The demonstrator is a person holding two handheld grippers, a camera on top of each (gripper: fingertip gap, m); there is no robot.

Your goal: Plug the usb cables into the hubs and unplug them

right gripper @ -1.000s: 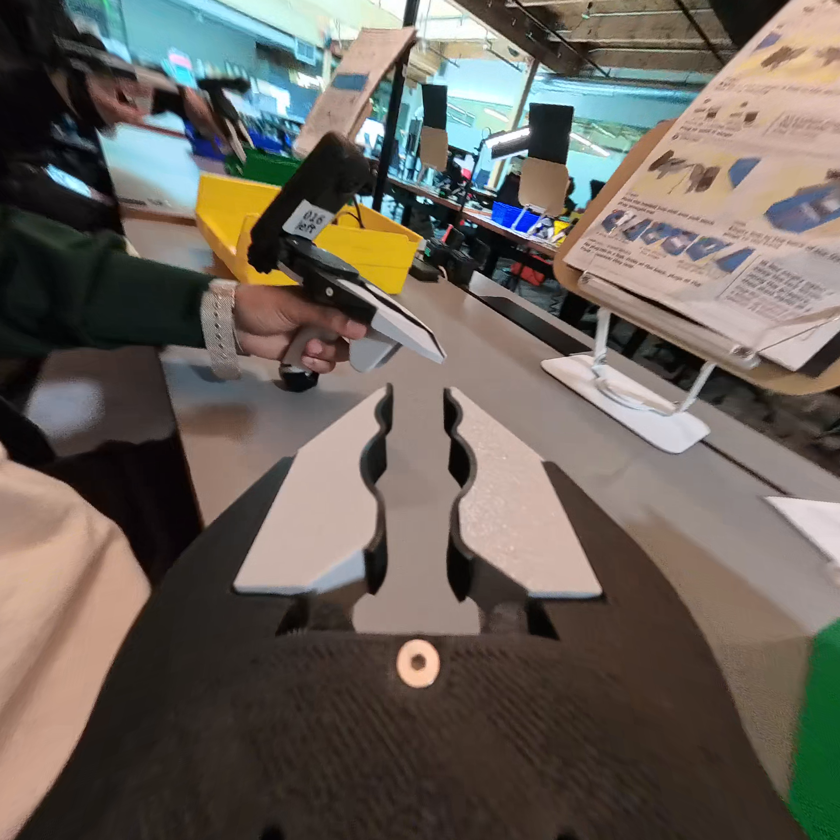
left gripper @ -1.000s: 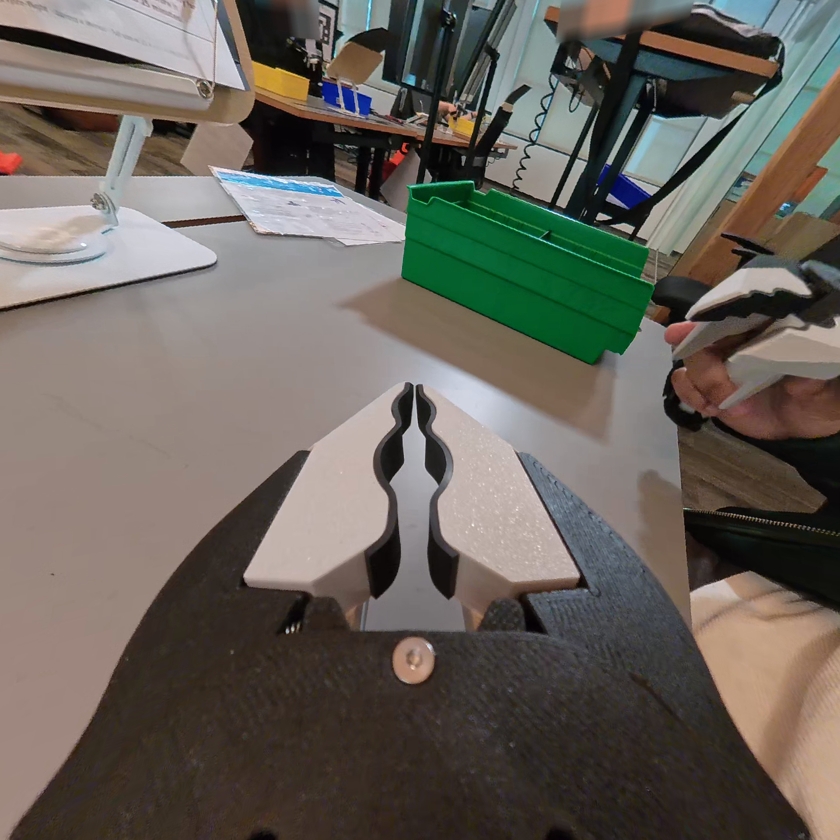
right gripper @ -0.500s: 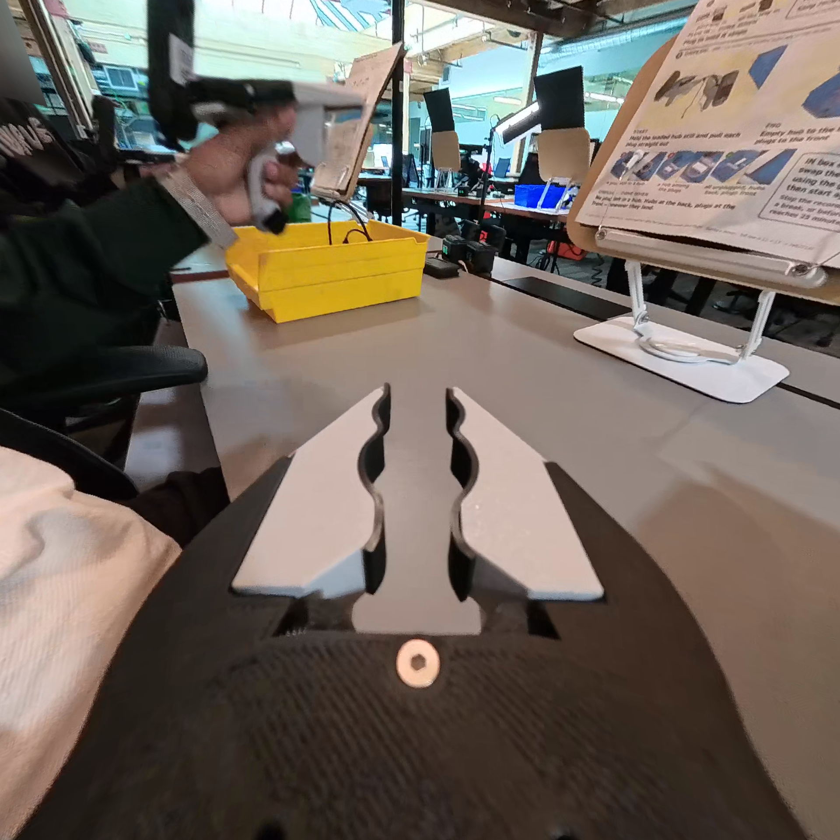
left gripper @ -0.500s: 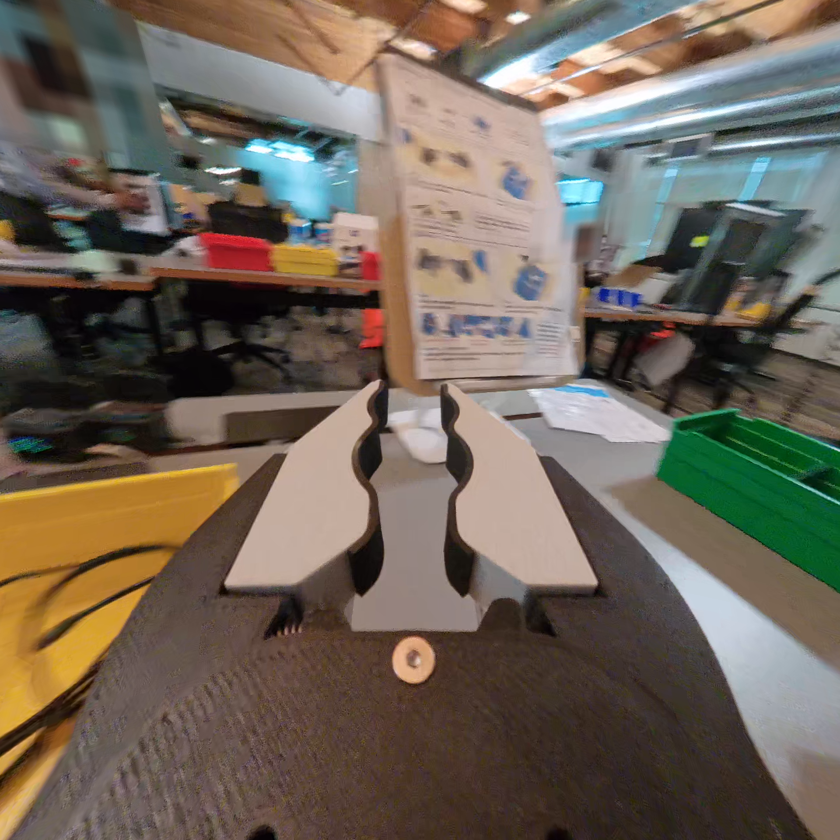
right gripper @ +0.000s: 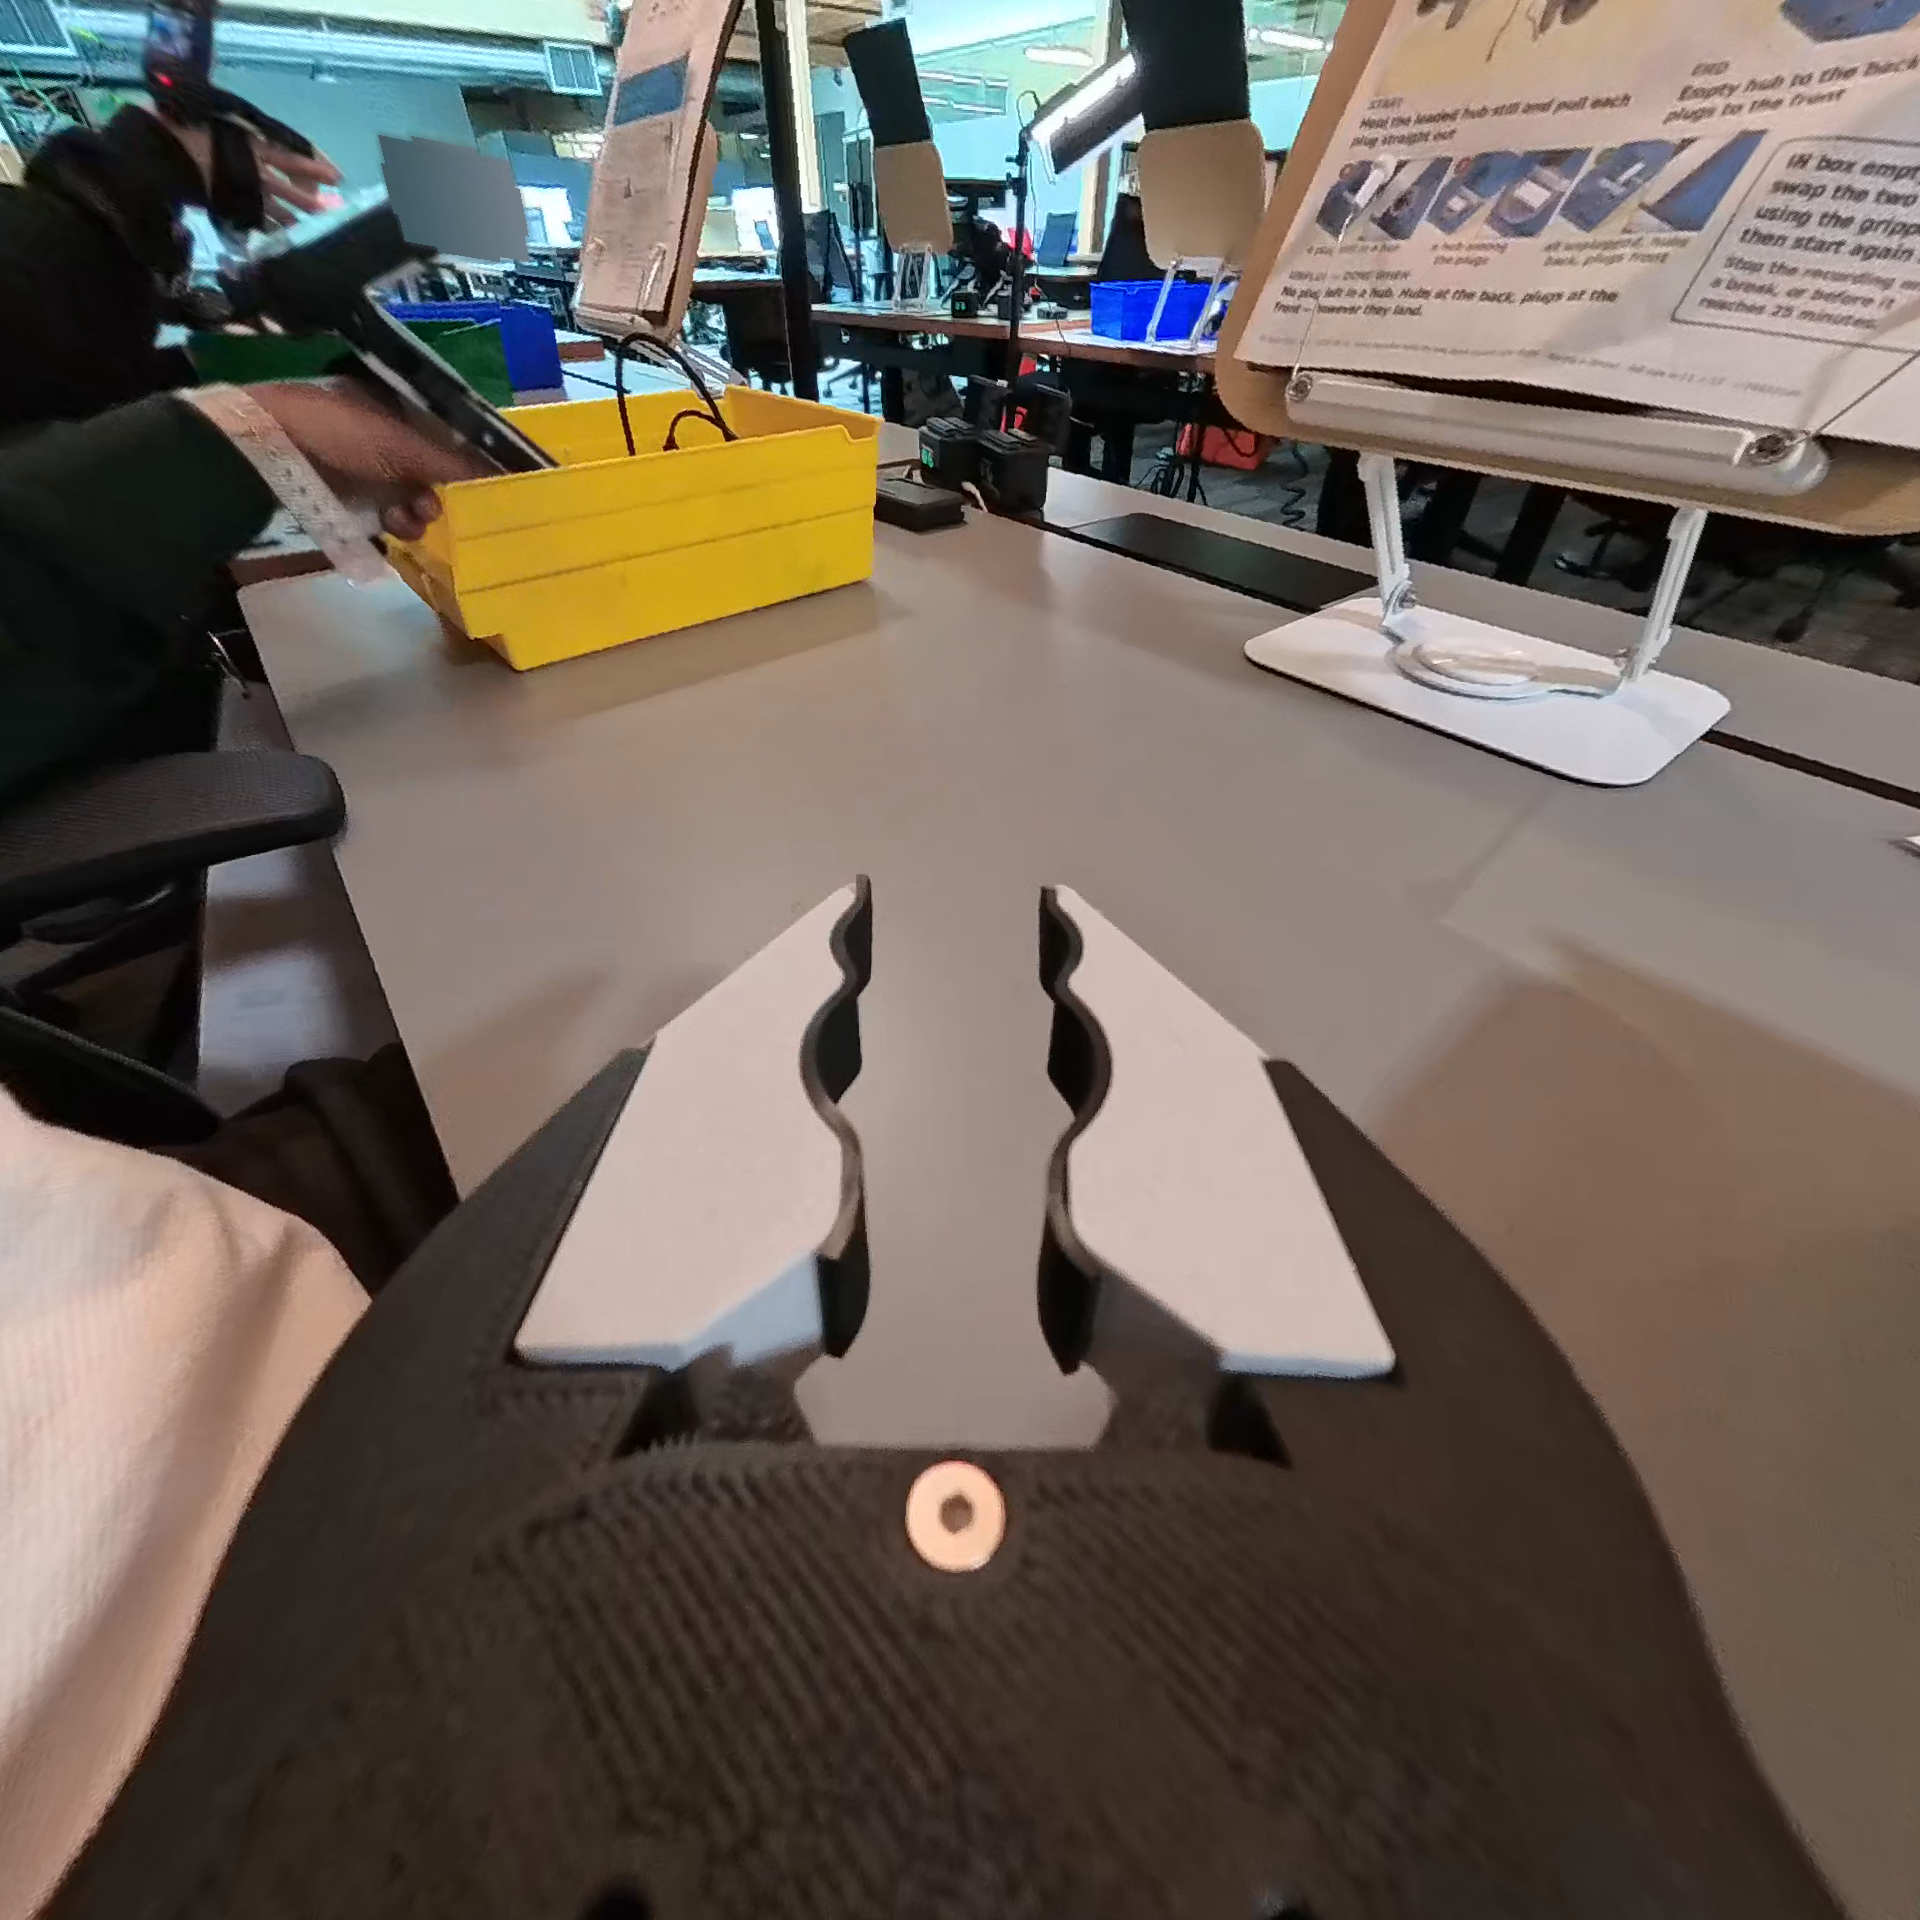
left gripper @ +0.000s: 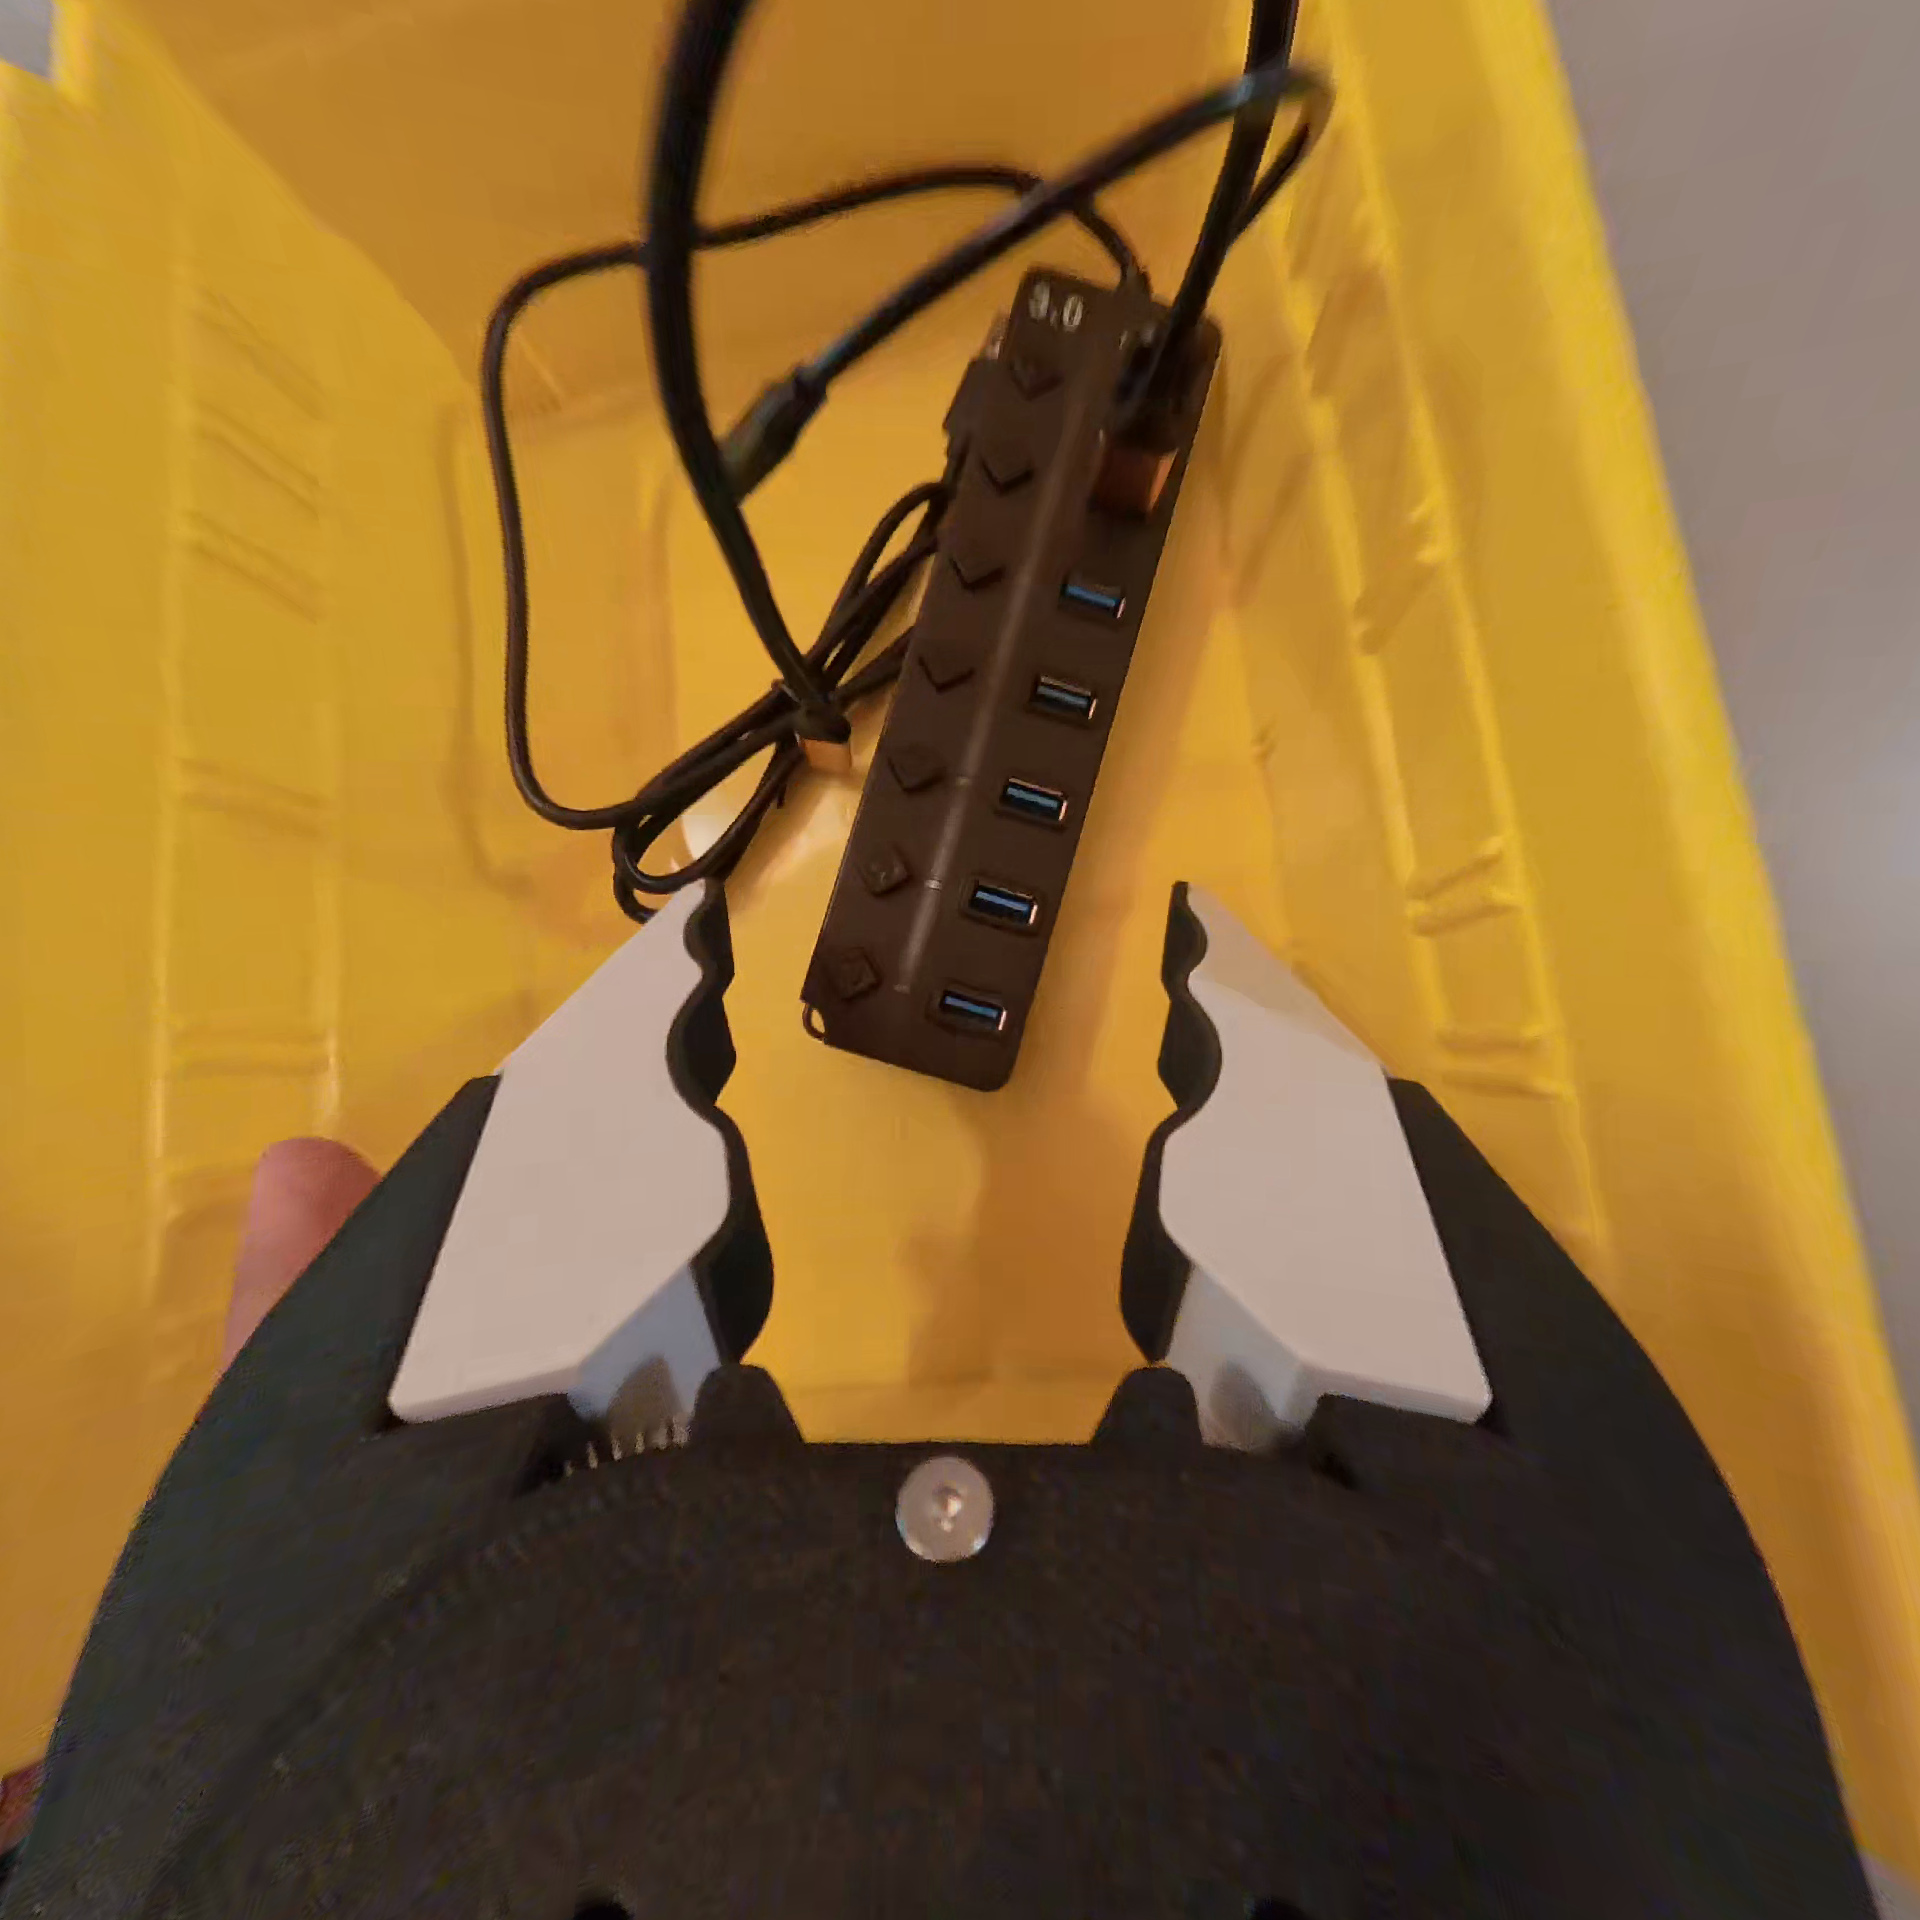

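While the left tool point(left gripper: 945, 904) hangs over the yellow bin point(left gripper: 1455, 727) with its jaws spread wide and nothing between them, the task looks to be at its very start. A black hub point(left gripper: 997, 707) lies on the bin floor, its near end just beyond the fingertips and roughly between them, not yet touched. Five blue ports along its near stretch show empty; at the far end something seems to be plugged in, but blur hides the detail. Black cables point(left gripper: 727, 582) lie looped beside the hub, one bundle tied at its waist, and a loose plug rests near the far end.

The right tool point(right gripper: 951, 904) is held above the bare grey worktop point(right gripper: 1039, 727), well apart from the bin, jaws parted with a moderate gap and gripping nothing. From that view the left tool is seen dipping into the bin's near corner, with cable loops rising over the rim. A white document stand point(right gripper: 1486, 696) sits off to the right.

By this showing, no cable has been lifted or seated by either tool; picking up the hub, plugging in and unplugging all appear to lie ahead.
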